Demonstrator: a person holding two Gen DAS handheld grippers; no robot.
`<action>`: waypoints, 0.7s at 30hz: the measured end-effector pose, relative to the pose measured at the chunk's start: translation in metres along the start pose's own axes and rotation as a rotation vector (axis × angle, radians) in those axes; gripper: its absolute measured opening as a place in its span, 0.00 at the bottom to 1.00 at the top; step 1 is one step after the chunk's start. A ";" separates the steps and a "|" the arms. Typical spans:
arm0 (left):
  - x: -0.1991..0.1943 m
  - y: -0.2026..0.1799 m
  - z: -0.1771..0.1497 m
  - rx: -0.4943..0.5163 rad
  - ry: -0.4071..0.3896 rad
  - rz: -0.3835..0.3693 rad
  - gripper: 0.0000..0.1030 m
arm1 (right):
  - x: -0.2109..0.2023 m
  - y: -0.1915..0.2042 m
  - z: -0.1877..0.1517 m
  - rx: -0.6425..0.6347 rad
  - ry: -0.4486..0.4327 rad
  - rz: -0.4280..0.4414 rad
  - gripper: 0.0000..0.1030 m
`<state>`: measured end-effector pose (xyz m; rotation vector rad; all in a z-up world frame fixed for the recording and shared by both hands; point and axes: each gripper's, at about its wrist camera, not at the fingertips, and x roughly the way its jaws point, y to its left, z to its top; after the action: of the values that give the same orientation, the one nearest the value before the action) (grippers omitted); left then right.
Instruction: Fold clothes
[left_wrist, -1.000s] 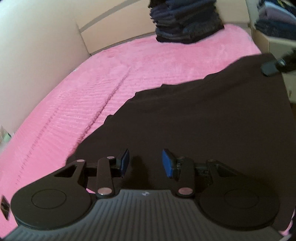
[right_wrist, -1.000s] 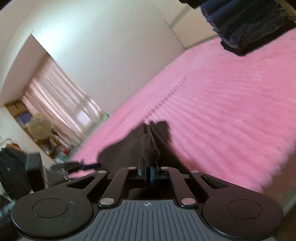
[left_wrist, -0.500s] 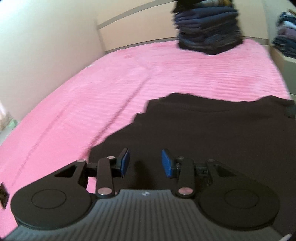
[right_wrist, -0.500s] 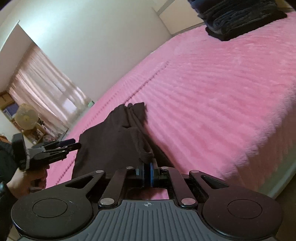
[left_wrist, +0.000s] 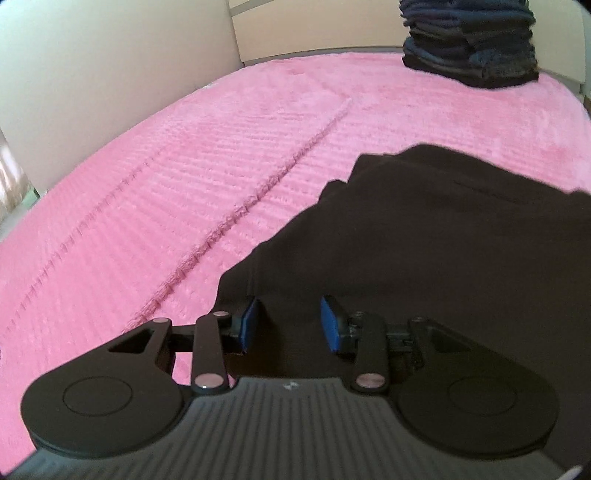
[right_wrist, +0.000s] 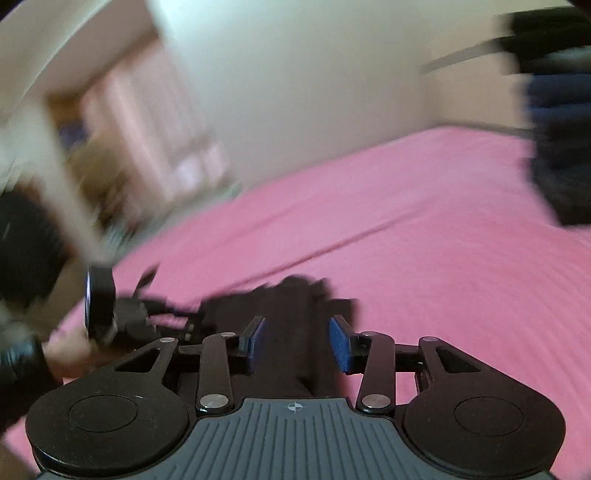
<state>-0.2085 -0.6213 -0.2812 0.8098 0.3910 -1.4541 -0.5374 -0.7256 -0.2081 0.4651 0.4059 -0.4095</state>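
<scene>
A pink ribbed blanket (left_wrist: 155, 206) covers the bed and fills most of both views, with one raised seam running diagonally across it. A dark garment (left_wrist: 443, 251) lies spread flat on the blanket at the near right of the left wrist view, its edge stepping irregularly along the pink surface. In the right wrist view the same garment appears as a narrower bunched strip (right_wrist: 291, 332) running away from the camera; this view is blurred by motion. A stack of folded dark clothes (left_wrist: 469, 40) stands on the far end of the blanket, well apart from the garment, against a pale headboard (left_wrist: 314, 26). The left gripper (left_wrist: 290, 321) hovers over the near edge of the garment; its blue pads stand apart and are closing slightly, with fabric below them but nothing pressed between them. The right gripper (right_wrist: 297, 341) points along the bunched strip; its jaws are opening, the pads stand apart, and the fabric lies between them without being pinched. The person's hand (right_wrist: 70, 350) holds the left gripper at the left edge of the right wrist view, blurred.
</scene>
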 end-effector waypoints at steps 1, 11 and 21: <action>-0.004 0.001 -0.001 0.000 -0.008 0.001 0.32 | 0.022 -0.001 0.010 -0.043 0.036 0.011 0.40; -0.037 0.010 -0.029 -0.058 -0.045 -0.002 0.32 | 0.178 -0.033 0.046 -0.119 0.326 0.095 0.40; -0.049 0.001 -0.020 -0.040 -0.122 -0.031 0.32 | 0.142 -0.041 0.051 -0.042 0.189 0.068 0.04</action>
<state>-0.2089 -0.5719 -0.2611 0.6818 0.3398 -1.5114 -0.4227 -0.8254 -0.2462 0.4768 0.5794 -0.2916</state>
